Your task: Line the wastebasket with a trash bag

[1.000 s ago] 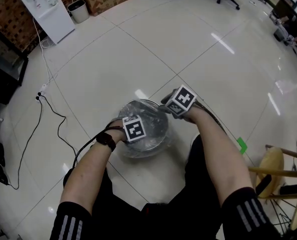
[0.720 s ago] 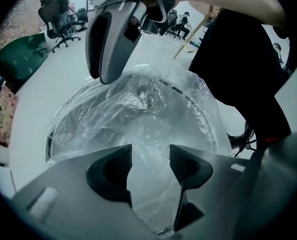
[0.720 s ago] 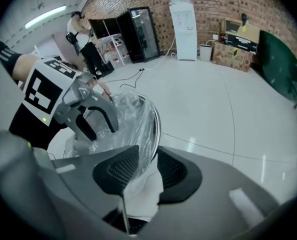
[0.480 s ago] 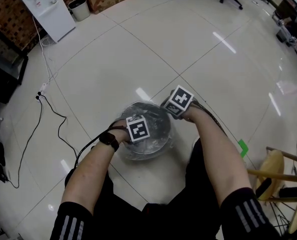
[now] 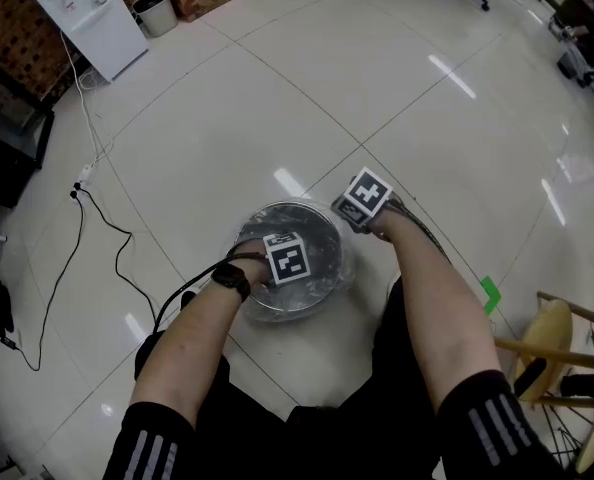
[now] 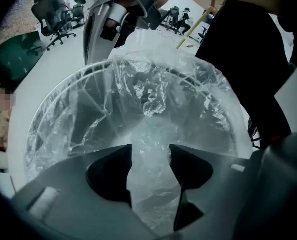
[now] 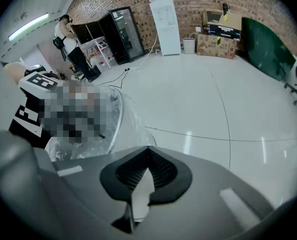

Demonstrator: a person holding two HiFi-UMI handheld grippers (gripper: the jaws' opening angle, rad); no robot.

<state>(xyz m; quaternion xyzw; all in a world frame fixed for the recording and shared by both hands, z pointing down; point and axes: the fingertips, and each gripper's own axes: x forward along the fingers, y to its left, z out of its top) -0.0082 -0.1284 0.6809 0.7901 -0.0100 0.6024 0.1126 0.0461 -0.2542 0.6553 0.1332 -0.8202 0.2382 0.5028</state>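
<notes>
Over a basket (image 5: 277, 208) on the floor, a person works a clear bag (image 6: 153, 89) that already sits crumpled inside it. The left gripper (image 6: 151, 154) hangs above the basket's mouth with its jaws apart, film showing beyond them but nothing pinched. The right gripper (image 7: 147, 151), at the far-right rim, has just been closing and is now clenched; whether film is caught cannot be told. The bag's edge lies just to its left, so the right hand looks nearer for drawing it over the rim
</notes>
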